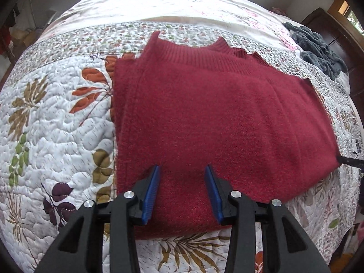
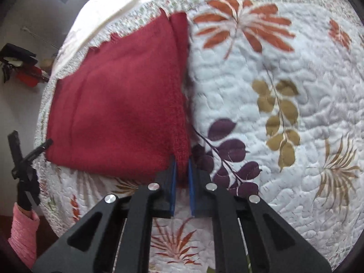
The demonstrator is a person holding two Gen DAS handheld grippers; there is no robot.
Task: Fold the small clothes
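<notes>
Blue-padded right gripper (image 2: 182,170) pinching fuzzy red knit sweater (image 2: 118,104) corner for folding; left gripper (image 1: 182,182) agape, empty, above quilt's (image 1: 56,125) near edge.

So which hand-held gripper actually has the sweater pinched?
The right hand-held gripper, nearly closed on the red sweater's corner; the left hand-held gripper hovers open above it.

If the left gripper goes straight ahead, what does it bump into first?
Probably the red sweater. The left gripper is open and points across the sweater's top, fingers over the near hem. How high it hangs above the wool is unclear, so it might skim over it.
</notes>
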